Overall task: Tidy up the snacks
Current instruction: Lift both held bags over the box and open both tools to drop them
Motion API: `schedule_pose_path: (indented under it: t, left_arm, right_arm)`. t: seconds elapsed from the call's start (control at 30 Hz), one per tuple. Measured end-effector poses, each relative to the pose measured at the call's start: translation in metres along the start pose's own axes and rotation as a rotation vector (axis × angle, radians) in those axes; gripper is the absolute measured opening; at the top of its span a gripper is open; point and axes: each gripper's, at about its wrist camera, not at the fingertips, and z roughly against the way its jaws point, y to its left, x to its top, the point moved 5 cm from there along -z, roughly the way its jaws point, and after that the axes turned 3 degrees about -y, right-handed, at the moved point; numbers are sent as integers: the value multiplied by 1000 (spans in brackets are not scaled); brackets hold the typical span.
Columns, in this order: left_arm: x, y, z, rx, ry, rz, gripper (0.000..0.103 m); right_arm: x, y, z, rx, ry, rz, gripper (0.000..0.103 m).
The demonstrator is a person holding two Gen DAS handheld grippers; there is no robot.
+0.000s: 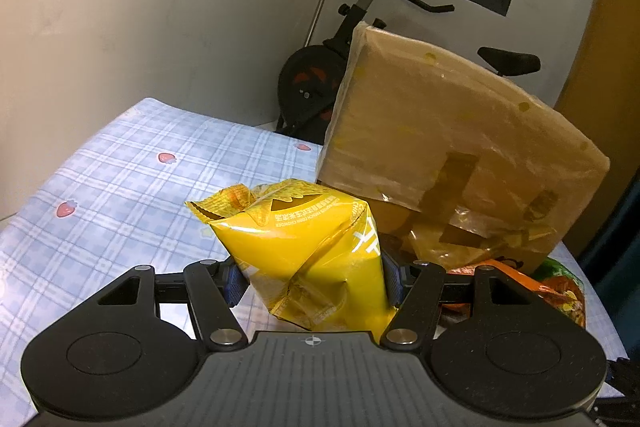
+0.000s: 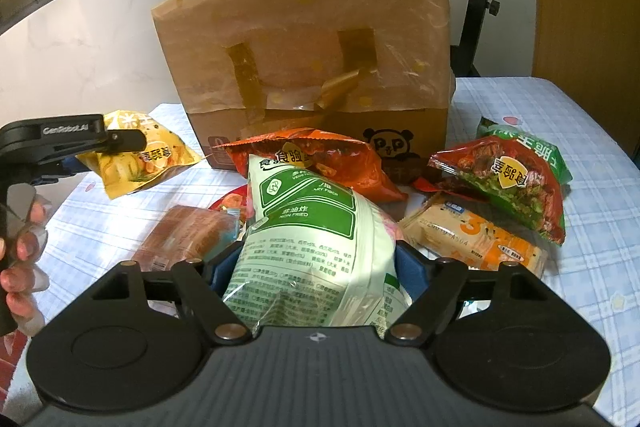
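- The left claw (image 1: pixel 314 279) is clamped on a crumpled yellow snack bag (image 1: pixel 304 259), held above the checked bench (image 1: pixel 120 187), left of the cardboard box (image 1: pixel 440 147).
- The right claw (image 2: pixel 316 279) squeezes a puffy pale-green bag (image 2: pixel 312 247), printed with green panels and small text.
- In front of the box lie an orange bag (image 2: pixel 340 163), a red-and-green bag (image 2: pixel 508 187) and a cracker pack (image 2: pixel 476 239).
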Motion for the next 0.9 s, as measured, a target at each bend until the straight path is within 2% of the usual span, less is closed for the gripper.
schedule_pose_path:
  t: [0.57,0.9]
  left_arm:
    - [-12,-4,67,-18,-39,-26,66]
    - [-19,-14,82,-24,-52,-39,67]
  right_arm:
    - [7,5,21,34,-26,-36,79]
    - [15,8,39,57,-59,-54,79]
